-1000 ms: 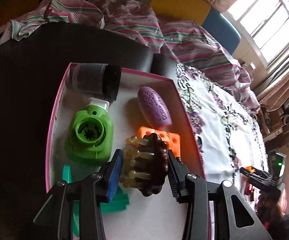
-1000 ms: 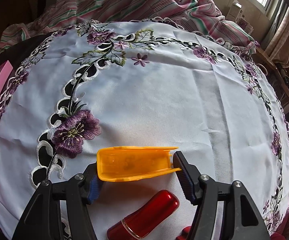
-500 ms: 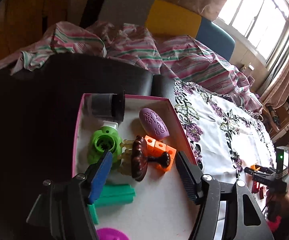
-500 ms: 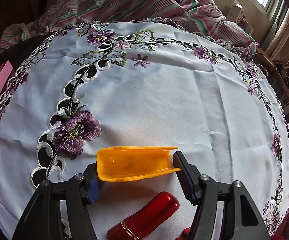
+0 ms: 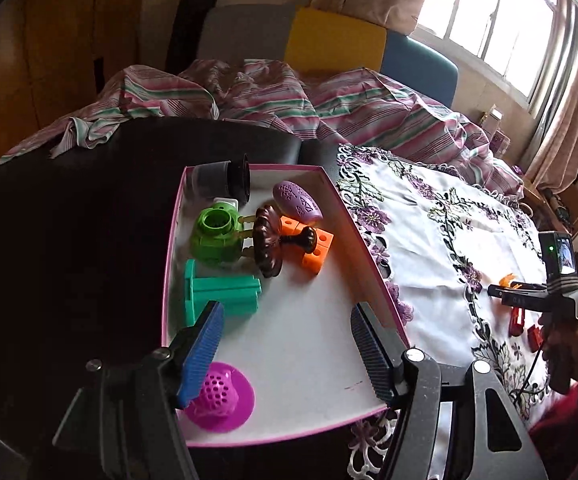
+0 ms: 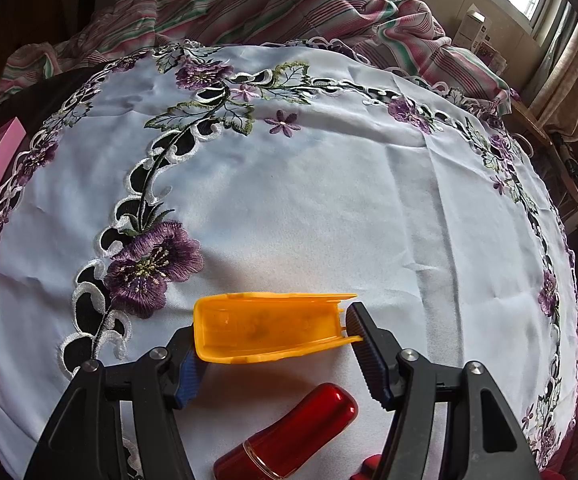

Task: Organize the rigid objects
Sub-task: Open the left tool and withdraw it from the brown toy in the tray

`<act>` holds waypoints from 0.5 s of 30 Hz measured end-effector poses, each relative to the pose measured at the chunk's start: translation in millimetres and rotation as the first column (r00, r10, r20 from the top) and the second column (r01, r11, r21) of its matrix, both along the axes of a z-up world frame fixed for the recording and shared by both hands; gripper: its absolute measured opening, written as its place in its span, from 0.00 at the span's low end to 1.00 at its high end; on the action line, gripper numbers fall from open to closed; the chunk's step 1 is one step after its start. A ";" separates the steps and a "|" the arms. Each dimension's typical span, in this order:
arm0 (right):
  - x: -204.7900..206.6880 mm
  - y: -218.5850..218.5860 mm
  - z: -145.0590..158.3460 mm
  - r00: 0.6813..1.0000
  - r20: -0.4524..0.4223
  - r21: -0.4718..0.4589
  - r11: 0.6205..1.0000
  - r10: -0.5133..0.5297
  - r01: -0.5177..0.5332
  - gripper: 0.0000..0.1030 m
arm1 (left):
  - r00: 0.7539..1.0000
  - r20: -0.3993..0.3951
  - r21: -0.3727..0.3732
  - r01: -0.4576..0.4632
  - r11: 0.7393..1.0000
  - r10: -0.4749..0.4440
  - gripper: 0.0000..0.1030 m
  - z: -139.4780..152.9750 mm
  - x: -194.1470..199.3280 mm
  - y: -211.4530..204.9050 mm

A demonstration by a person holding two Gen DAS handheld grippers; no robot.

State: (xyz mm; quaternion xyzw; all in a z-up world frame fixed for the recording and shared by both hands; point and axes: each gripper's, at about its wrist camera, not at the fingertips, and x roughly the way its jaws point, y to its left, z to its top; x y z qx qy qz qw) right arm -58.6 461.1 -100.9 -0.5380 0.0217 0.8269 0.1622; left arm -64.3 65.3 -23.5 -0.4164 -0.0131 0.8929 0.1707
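Above the pink-rimmed tray [image 5: 369, 248], the left gripper [image 5: 285, 344] hangs spread wide and empty; the brown massager [image 5: 267, 246] lies inside against an orange block [image 5: 317, 246]. Over the embroidered cloth [image 6: 329, 200], the right gripper [image 6: 273, 344] clamps an orange scoop [image 6: 265, 328] beside a red lipstick [image 6: 289, 436].

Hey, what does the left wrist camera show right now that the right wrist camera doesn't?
Only the left wrist view shows inside the pink-rimmed tray: green part, teal piece, brown brush, orange block, purple oval, magenta strainer. The left gripper hangs open above it.

Only the right wrist view shows up close the right gripper with its jaws around the orange shell.

Both show the embroidered cloth, the striped bedding, and the red tube, tiny in the left view.
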 end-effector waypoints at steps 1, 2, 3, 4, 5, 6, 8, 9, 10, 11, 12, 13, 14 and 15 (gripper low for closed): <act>0.2 -0.5 0.0 1.000 0.000 0.003 1.000 0.001 -0.001 0.63 | 1.000 -0.001 -0.007 0.000 1.000 0.000 0.65 0.1 2.8 0.6; 0.3 -0.5 0.0 1.000 0.000 0.003 1.000 0.002 -0.002 0.63 | 1.000 -0.003 -0.016 -0.001 1.000 0.001 0.65 0.4 5.1 0.9; 0.6 -0.2 0.2 1.000 0.000 0.002 1.000 0.001 -0.001 0.63 | 1.000 -0.006 -0.021 -0.004 1.000 0.004 0.65 1.1 7.4 1.1; 0.6 0.0 0.3 1.000 -0.001 0.000 1.000 0.000 0.000 0.63 | 1.000 -0.005 -0.024 -0.004 1.000 0.004 0.65 1.3 7.7 0.4; 0.8 0.0 0.3 1.000 -0.001 -0.001 1.000 0.000 0.000 0.63 | 1.000 -0.003 -0.025 -0.006 1.000 0.006 0.65 1.4 8.7 0.1; 0.8 -0.1 0.1 1.000 -0.001 -0.001 1.000 0.000 0.000 0.63 | 1.000 0.000 -0.021 -0.008 1.000 0.008 0.65 1.6 9.7 -0.6; 1.1 -0.2 0.0 1.000 -0.001 0.000 1.000 0.000 0.000 0.63 | 1.000 0.003 -0.021 -0.010 1.000 0.010 0.65 1.1 11.1 -1.7; 1.2 0.1 0.1 1.000 -0.001 0.000 1.000 0.000 0.000 0.63 | 1.000 0.002 -0.023 -0.013 1.000 0.013 0.65 1.3 12.0 -2.1; 1.4 0.0 0.0 1.000 -0.001 0.000 1.000 0.000 0.000 0.63 | 1.000 0.002 -0.023 -0.014 1.000 0.014 0.65 1.0 12.4 -2.3; 1.4 0.0 -0.2 1.000 -0.001 0.001 1.000 0.001 -0.001 0.63 | 1.000 0.005 -0.023 -0.014 1.000 0.014 0.65 0.6 12.8 -3.0; 1.7 0.3 0.0 1.000 -0.001 0.000 1.000 0.001 -0.001 0.63 | 1.000 0.008 -0.022 -0.015 1.000 0.015 0.65 0.2 13.2 -3.5; 1.9 0.2 0.2 1.000 -0.001 -0.001 1.000 0.000 0.000 0.63 | 1.000 0.009 -0.022 -0.015 1.000 0.015 0.65 -0.1 13.8 -4.1; 2.1 0.3 0.1 1.000 -0.001 -0.002 1.000 -0.001 0.001 0.63 | 1.000 0.011 -0.023 -0.014 1.000 0.014 0.65 -0.5 14.2 -4.3; 2.3 0.2 0.6 1.000 -0.002 -0.002 1.000 -0.001 0.001 0.63 | 1.000 0.011 -0.025 -0.015 1.000 0.015 0.65 -0.8 14.5 -4.3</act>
